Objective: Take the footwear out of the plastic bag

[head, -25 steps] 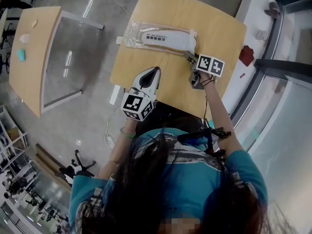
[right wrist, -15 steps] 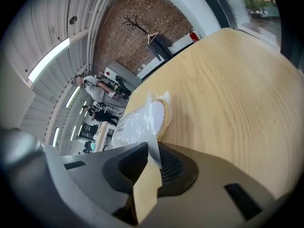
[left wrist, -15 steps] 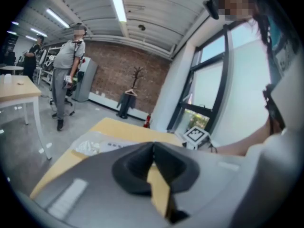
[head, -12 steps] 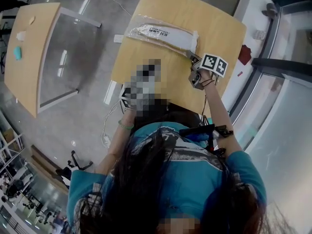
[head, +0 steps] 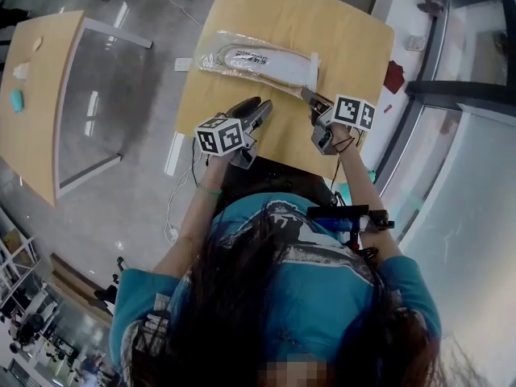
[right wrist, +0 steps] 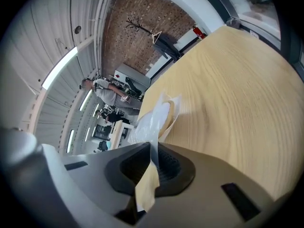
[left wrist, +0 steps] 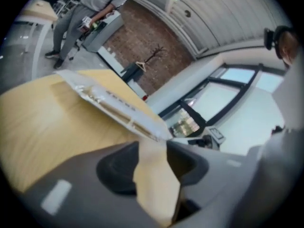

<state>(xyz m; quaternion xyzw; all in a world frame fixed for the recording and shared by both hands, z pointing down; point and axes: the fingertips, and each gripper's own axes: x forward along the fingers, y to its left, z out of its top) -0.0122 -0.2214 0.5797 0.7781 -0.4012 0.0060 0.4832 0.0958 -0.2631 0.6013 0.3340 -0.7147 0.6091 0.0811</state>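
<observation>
With the right claw [head: 305, 94] pinching the clear plastic bag [head: 242, 58] at its right end, the spread, empty left claw [head: 260, 105] likely must next grip the flat white slipper [head: 270, 63] inside.

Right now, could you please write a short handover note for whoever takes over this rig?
Right tongs: shut on the edge of the plastic bag, at the end nearest the person.
Left tongs: open and empty, over the table, short of the bag.
Bag: lying flat on the table, with the footwear inside.
Done: one end of the bag is gripped.
Left: take hold of the footwear with the left tongs and draw it out of the bag.
</observation>
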